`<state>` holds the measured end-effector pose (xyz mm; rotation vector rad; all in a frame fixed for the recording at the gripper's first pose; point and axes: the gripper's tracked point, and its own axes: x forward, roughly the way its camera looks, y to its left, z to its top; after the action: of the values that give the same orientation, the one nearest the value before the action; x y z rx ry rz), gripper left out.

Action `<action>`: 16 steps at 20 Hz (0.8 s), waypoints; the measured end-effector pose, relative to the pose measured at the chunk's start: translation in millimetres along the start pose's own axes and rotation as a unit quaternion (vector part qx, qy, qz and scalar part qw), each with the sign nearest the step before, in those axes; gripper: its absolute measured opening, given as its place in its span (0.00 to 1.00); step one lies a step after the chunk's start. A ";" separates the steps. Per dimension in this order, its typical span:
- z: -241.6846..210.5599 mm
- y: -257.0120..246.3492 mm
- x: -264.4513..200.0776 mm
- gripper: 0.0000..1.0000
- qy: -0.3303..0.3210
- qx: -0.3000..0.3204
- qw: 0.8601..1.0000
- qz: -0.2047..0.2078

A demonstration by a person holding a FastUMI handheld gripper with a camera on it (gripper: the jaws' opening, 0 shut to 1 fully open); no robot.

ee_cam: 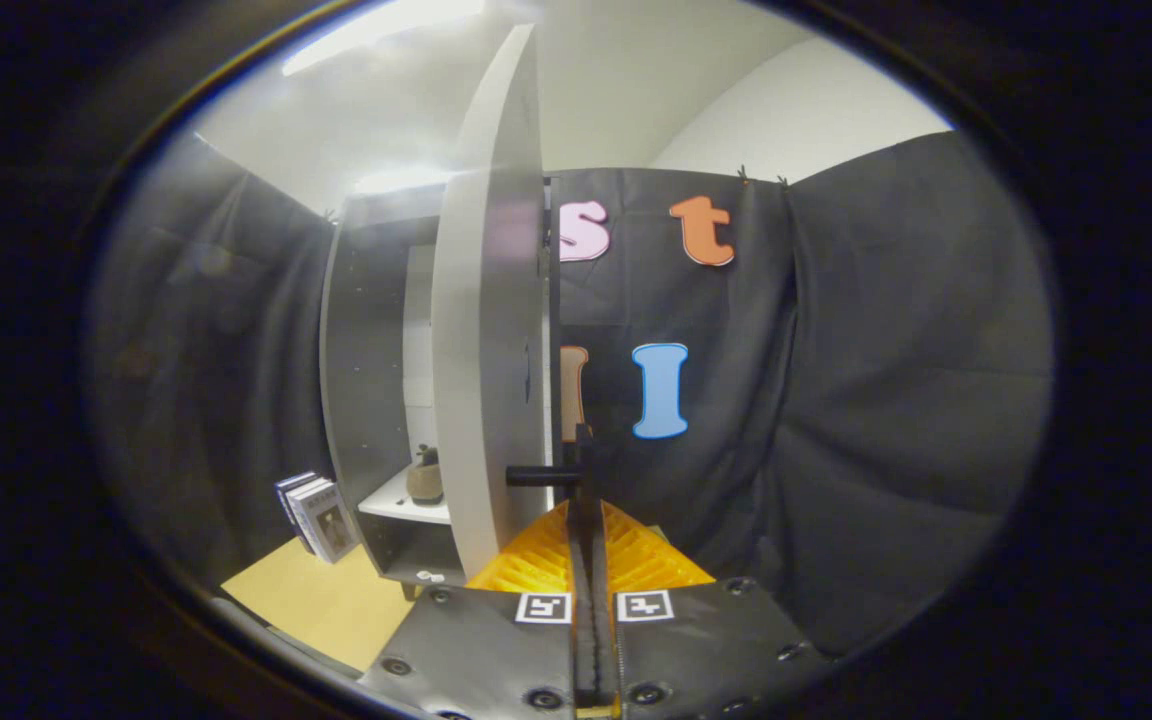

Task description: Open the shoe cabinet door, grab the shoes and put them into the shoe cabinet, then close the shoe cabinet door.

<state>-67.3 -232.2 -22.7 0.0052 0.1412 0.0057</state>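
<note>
The shoe cabinet point(366, 380) is dark grey and stands just left of my fingers. Its pale door point(486, 330) is swung partway open, so I see it almost edge-on. A black handle point(536, 476) sticks out from the door's lower part. My gripper point(584, 508) is shut on the handle's outer bar, with both fingers pressed together around it. Inside the cabinet, a brown shoe point(425, 478) sits on a white shelf point(391, 503), partly hidden behind the door.
A few books point(318, 516) lean upright against the cabinet's left side on a light wooden surface point(316, 600). Black cloth walls close in the booth to the left, behind and to the right.
</note>
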 end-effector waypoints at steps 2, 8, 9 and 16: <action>-0.1 -4.3 1.6 0.02 0.001 0.004 1.000 0.007; 0.1 -17.5 6.7 0.03 0.005 0.001 1.000 0.028; 0.2 -18.0 5.9 0.03 0.006 -0.004 0.999 0.031; 11.2 -21.6 -34.9 0.07 -0.017 -0.022 1.000 0.008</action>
<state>-100.1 -254.1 -6.7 -0.0384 0.1061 0.0257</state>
